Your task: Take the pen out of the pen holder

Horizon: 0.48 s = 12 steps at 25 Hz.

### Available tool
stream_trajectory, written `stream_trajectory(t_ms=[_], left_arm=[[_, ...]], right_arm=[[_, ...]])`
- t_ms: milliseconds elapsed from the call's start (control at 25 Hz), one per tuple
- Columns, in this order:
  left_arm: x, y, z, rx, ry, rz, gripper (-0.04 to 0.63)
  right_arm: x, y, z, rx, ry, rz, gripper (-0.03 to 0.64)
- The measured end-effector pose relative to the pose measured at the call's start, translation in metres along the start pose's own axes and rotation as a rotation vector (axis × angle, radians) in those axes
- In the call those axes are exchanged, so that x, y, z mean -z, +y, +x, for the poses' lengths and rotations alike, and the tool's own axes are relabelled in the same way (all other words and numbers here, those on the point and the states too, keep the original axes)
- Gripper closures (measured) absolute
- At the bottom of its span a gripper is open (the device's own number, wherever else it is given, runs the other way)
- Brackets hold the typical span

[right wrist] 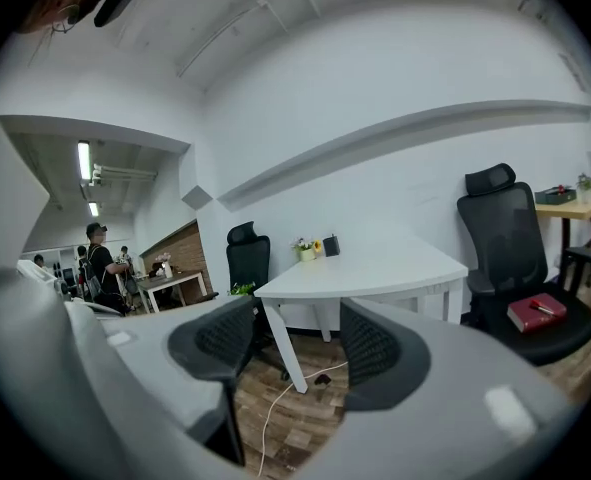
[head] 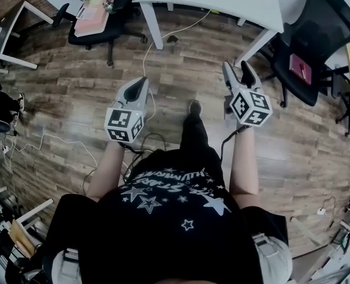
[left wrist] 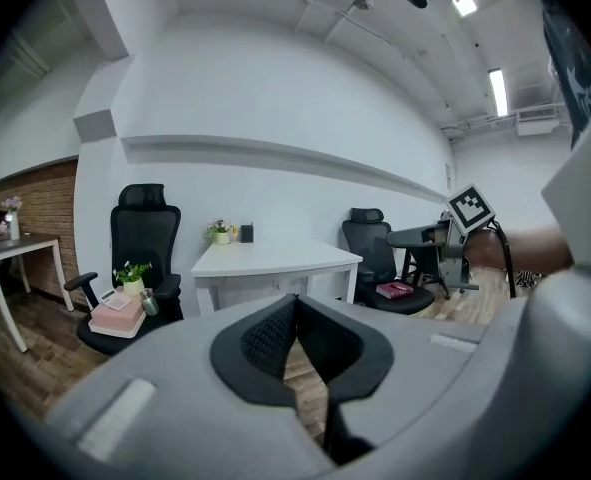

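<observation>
Tongs empty: left [left wrist: 295, 306] together, right [right wrist: 295, 340] agape

Small dark pen holder [right wrist: 331, 245], upright near far edge of white table [right wrist: 375, 268], at 3 o'clock from small flower pot [right wrist: 305, 252], just beside it. Too distant to tell any pen inside.

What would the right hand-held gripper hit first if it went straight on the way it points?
The right hand-held gripper would probably meet the table near its leg; only floor and a cable lie before it, though depth is unclear.
</observation>
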<state>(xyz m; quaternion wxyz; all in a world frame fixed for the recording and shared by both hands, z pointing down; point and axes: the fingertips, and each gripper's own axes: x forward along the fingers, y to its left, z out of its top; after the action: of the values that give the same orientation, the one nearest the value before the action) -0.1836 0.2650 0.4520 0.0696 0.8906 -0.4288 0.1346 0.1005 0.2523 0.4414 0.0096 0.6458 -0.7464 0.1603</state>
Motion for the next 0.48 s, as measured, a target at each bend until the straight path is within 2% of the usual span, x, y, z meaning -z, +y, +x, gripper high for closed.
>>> stream_trajectory(t_ms=[480], left_arm=[[-0.081, 0.036, 0.195, -0.057, -0.020, -0.024, 0.584]], right_arm=[[-0.068, -0.111, 0.172, -0.053, 0.027, -0.002, 0.341]])
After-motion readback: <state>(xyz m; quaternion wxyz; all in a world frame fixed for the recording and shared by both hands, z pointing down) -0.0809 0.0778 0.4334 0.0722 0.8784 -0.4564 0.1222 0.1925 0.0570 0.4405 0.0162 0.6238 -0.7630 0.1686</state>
